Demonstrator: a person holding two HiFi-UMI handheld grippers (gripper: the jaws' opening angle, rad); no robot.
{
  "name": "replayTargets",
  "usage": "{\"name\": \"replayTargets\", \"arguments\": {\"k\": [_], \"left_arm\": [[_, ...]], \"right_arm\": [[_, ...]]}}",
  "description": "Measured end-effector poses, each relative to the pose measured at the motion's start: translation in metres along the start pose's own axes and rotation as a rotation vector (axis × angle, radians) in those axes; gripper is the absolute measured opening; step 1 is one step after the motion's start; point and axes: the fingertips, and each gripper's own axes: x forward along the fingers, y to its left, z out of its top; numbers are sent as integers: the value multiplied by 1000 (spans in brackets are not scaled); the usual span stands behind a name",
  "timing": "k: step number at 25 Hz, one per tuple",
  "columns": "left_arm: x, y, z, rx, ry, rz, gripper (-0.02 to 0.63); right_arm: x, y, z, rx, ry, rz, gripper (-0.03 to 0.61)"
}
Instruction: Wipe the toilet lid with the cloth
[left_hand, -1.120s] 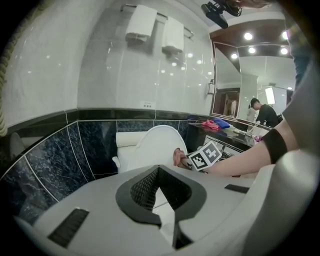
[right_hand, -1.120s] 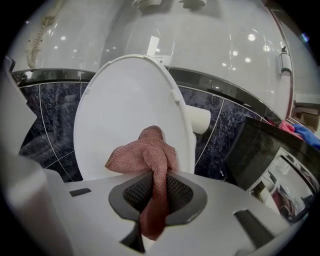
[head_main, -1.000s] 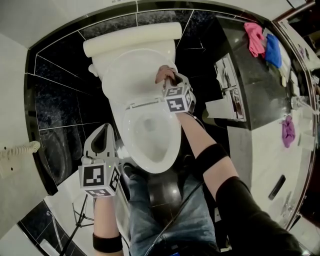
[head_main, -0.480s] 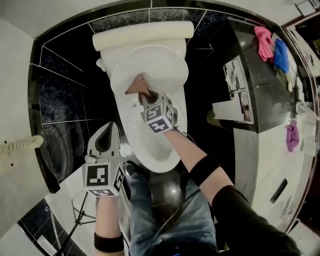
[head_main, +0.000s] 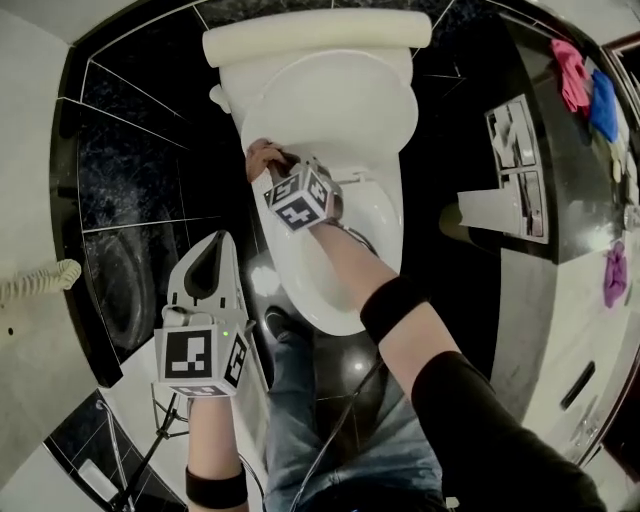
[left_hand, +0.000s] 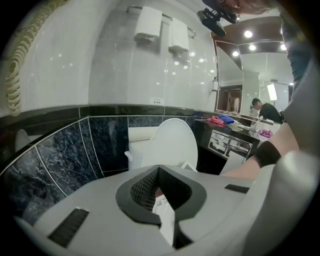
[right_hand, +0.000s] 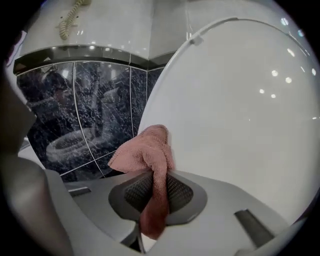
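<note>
The white toilet has its lid (head_main: 330, 100) raised against the cistern (head_main: 315, 38). My right gripper (head_main: 275, 160) is shut on a pink cloth (head_main: 261, 157), which sits at the lid's lower left edge by the hinge. In the right gripper view the cloth (right_hand: 145, 155) bunches between the jaws and rests against the lid (right_hand: 235, 95). My left gripper (head_main: 205, 265) hangs to the left of the bowl (head_main: 335, 270), shut with nothing in it. From the left gripper view the lid (left_hand: 172, 145) stands ahead beyond the closed jaws.
Black marble tiles (head_main: 140, 170) cover the wall behind and left of the toilet. A dark counter (head_main: 560, 150) at the right bears pink and blue cloths (head_main: 585, 85) and a purple one (head_main: 615, 275). A coiled hose (head_main: 40, 280) hangs at the left. The person's legs (head_main: 330, 420) stand before the bowl.
My right gripper has swept the pink cloth from the lid's right side across to its lower left edge. The left gripper has shifted only slightly.
</note>
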Motion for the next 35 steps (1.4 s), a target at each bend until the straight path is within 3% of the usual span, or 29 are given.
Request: {"name": "replayTargets", "arguments": {"k": [9,15,20,22,24,30,32,35], "left_arm": [[22,-37,-5,-26,7,-38,2],[32,-59,4,-25,1,-50,2],[33,-65,9,-26,7,-46,2],[32,-66,9,-23,6,-48,2],[31,-64,9,-23,-2,-48,2],[24,-41,-5,-15,6,-38,2],[20,-29,-11,-2,14,-32,2],[16,-8,-19,8,21,-14,2]], "right_arm": [[-58,-109,-57,25,51,-179,71],[-105,-191,-108,146,133,-344,71],[-121,-213,-125,177,163,-411,71],[-118,-203,-125,212,150,-403,69],[-112,-176,-111,195,120,-339,71],[-46,-26,-52,38,17,-2,71],[-20,10,-45,8,29,49,71],[14,31,-49,23,67,59,71]]}}
